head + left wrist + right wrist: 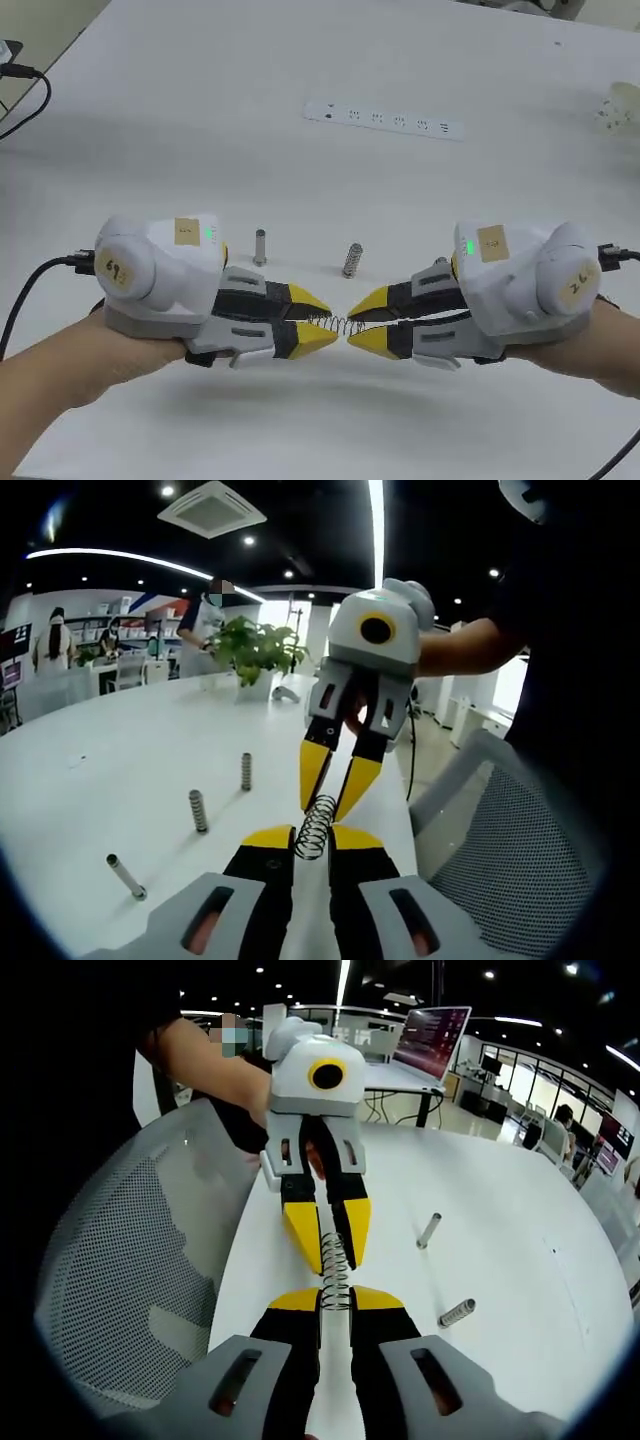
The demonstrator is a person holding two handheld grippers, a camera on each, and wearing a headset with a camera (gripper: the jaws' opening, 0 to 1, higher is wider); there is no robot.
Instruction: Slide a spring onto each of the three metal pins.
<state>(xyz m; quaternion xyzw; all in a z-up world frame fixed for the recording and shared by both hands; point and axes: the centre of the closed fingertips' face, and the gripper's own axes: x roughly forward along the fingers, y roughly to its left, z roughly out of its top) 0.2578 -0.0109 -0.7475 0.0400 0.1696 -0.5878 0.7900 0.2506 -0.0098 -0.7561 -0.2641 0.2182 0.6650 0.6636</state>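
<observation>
A small coil spring (340, 322) hangs in the air, stretched between both grippers just above the white table. My left gripper (328, 322) is shut on its left end, and my right gripper (352, 324) is shut on its right end, yellow tips almost touching. In the left gripper view the spring (315, 828) runs from my own jaws to the right gripper (328, 808). A bare metal pin (260, 246) stands behind the left gripper. A pin with a spring on it (352, 260) stands just beyond the tips. Another sprung pin (246, 771) stands farther off.
A white power strip (385, 118) lies across the far middle of the table (200, 130). A black cable (25, 90) runs at the far left edge. A mesh chair (140, 1260) stands beside the table's near edge. People and a plant (255, 650) are in the background.
</observation>
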